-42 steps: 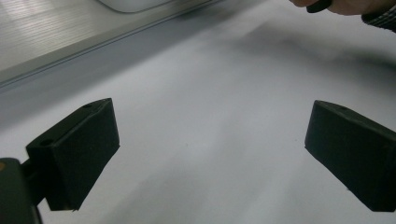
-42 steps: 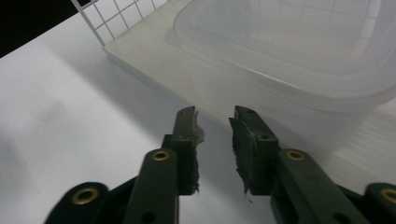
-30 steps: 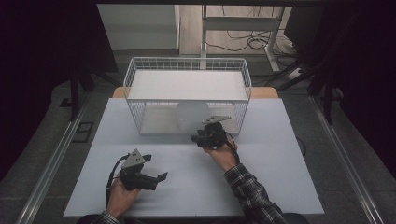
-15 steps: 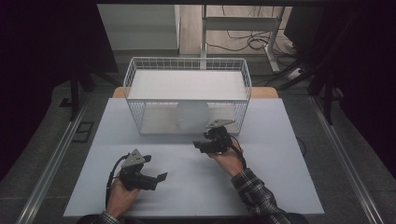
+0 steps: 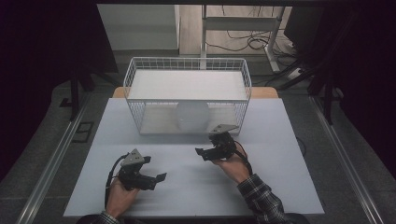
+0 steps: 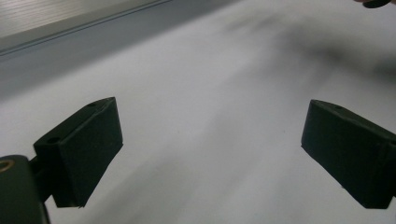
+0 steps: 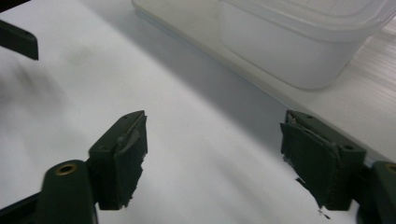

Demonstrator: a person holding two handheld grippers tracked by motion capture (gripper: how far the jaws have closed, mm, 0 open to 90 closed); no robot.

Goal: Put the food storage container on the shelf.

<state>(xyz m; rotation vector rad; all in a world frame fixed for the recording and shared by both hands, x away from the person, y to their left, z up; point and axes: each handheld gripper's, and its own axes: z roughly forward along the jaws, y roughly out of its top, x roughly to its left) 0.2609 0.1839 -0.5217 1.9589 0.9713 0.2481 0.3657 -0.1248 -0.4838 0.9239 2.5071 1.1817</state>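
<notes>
Left gripper (image 5: 161,177): lower left of the high view, held low over the table (image 5: 289,186); jaws spread wide, nothing between them.
Right gripper (image 5: 201,152): centre of the high view, just below the basket (image 5: 187,63); jaws parted wide, holding nothing.
Tub (image 7: 299,51): upper right of the right gripper view, a pale plastic container with a lid, apart from the jaws.
Round white shape (image 5: 192,115): behind the basket's front mesh, centre of the high view; probably that tub, though too blurred to be sure.
Basket: white wire, upper centre, standing on the table.
</notes>
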